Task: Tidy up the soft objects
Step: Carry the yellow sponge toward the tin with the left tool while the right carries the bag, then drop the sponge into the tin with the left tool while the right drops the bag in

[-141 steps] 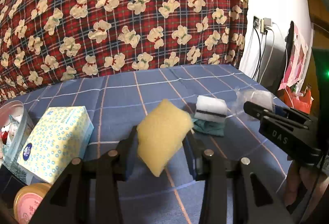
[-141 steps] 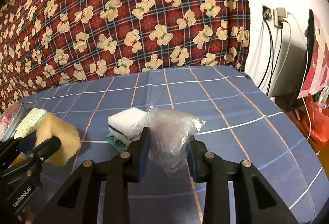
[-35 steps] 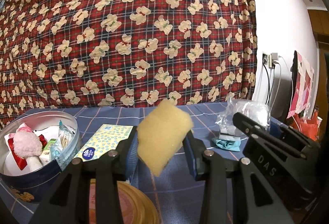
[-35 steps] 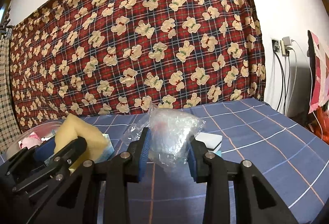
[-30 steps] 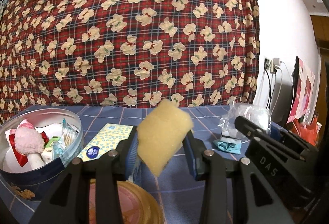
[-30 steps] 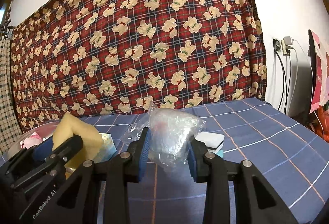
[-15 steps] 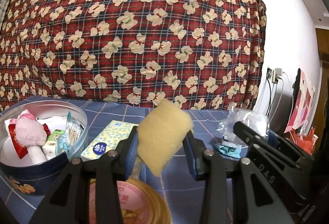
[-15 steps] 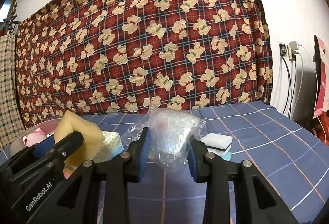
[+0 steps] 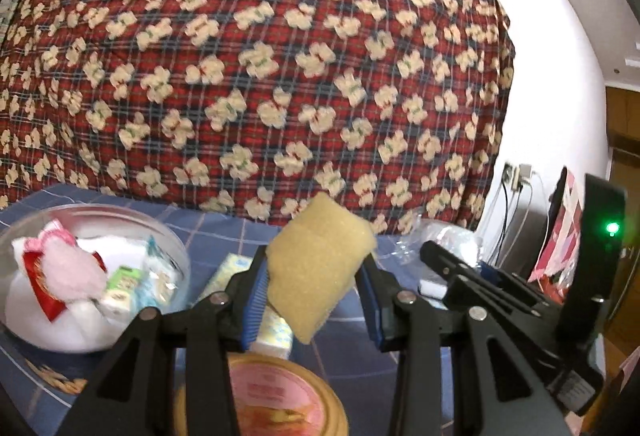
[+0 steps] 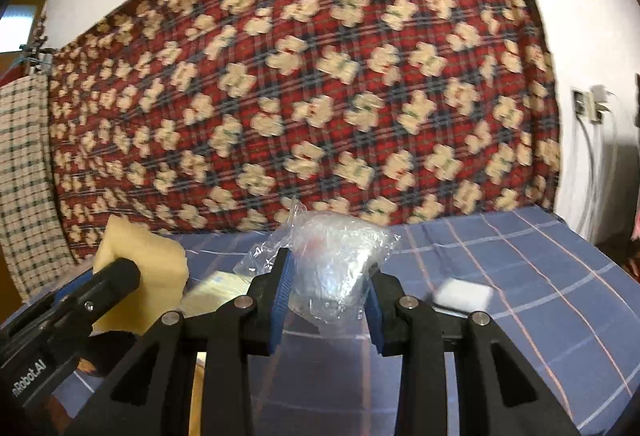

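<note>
A blue checked cloth covers the table (image 10: 540, 276), backed by a red plaid hanging (image 9: 280, 76) printed with bears and a white wall. One yellow sponge (image 9: 316, 268) is clamped in the left hand-held gripper (image 9: 316, 300); one crinkled clear bag (image 10: 336, 264) is pinched in the right hand-held gripper (image 10: 326, 300). One round tin (image 9: 92, 276) of small items sits left, one white block (image 10: 462, 294) right

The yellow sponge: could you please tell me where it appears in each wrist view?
Left wrist view: the yellow sponge sits centre frame, clamped in the left gripper.
Right wrist view: it is at the left edge, low down.
Shared landmark: the bear-print red plaid cloth hangs behind in both.
</note>
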`<state>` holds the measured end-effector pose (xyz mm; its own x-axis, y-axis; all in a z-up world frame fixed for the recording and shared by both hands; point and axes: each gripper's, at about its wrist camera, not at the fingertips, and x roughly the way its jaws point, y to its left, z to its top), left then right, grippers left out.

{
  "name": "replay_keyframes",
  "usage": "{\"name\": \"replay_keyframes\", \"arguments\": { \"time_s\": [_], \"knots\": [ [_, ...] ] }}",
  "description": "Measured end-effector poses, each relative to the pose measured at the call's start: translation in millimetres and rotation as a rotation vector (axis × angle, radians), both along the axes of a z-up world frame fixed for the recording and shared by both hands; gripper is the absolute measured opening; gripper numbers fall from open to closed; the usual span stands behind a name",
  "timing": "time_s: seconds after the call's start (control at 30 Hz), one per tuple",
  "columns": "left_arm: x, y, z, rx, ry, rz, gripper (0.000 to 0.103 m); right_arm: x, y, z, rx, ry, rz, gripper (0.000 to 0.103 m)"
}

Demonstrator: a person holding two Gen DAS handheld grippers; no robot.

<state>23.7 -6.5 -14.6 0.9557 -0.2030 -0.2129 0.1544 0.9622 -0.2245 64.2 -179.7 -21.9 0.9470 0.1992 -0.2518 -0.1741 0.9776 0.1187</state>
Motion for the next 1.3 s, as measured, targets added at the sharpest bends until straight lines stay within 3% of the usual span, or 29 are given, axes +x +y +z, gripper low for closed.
{"name": "replay_keyframes", "arguments": {
  "time_s": [0.2, 0.43, 0.63, 0.8, 1.1, 1.3],
  "knots": [
    [-2, 24, 15, 0.027, -0.008, 0.050, 0.040, 13, 31, 15, 0.013, 0.029, 0.103, 0.036],
    [3, 84, 24, 0.036, 0.022, 0.193, 0.040, 33, 90, 35, 0.040, 0.095, 0.291, 0.036],
    [7, 143, 18, 0.039, 0.076, 0.327, 0.040, 45, 157, 44, -0.026, 0.095, 0.396, 0.036],
    [9, 178, 6, 0.037, 0.130, 0.408, 0.040, 56, 199, 30, -0.072, 0.169, 0.474, 0.036],
    [15, 197, -10, 0.042, 0.212, 0.426, 0.040, 59, 237, 8, -0.188, 0.267, 0.519, 0.036],
    [21, 194, -18, 0.067, 0.253, 0.424, 0.041, 62, 238, 1, -0.199, 0.307, 0.534, 0.036]
  ]
}}
